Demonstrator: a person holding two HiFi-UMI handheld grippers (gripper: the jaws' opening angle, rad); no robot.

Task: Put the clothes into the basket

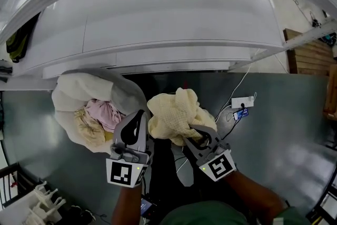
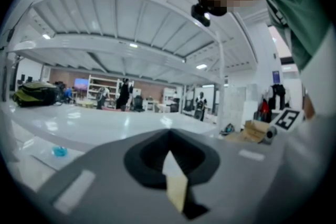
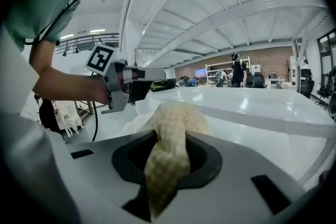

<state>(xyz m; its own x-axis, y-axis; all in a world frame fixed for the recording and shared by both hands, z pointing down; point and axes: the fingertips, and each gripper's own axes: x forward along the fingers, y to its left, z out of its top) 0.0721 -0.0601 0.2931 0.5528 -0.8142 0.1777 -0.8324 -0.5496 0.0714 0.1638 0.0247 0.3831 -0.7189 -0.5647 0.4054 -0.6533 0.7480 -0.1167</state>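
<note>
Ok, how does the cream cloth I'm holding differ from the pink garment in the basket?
The cream cloth is pale yellow with a waffle weave; the pink garment is plain pink. The cream cloth hangs bunched from the right gripper, fingers shut on it, outside the basket; the pink garment lies inside the basket beside a yellowish garment. Both the cloth and the pink garment are soft and crumpled.

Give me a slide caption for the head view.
Right gripper holds a cream garment beside the part-filled white basket.
</note>
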